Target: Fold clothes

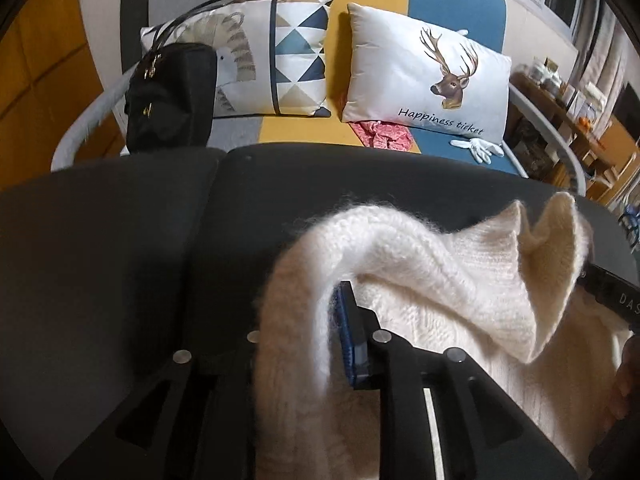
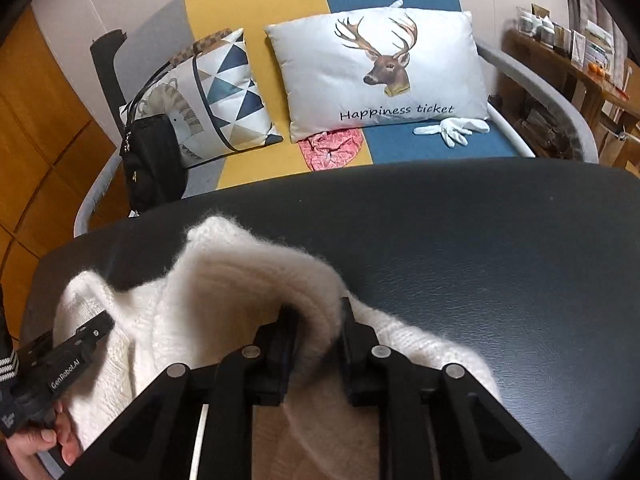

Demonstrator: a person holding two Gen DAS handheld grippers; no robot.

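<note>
The fluffy white sweater [image 1: 432, 280] is bunched up on the dark table [image 1: 120, 248], with humps and a raised, curling edge rather than any flat, squared layers, so we judge the folding to be in progress: no tidy fold shows, and the garment would need laying flat and doubling over before it counts as folded. How many folds it already carries we cannot tell from this heap. Our left gripper [image 1: 304, 344] is pinching a thick ridge of the knit, which passes between its fingers and drapes toward the camera. Our right gripper [image 2: 316, 332] likewise clamps a rolled edge of the sweater [image 2: 224, 280], the fabric filling the gap between its fingers. Beyond the table sit a deer cushion [image 2: 380, 76], a patterned cushion [image 1: 276, 56] and a black bag [image 1: 168, 96] on the sofa
</note>
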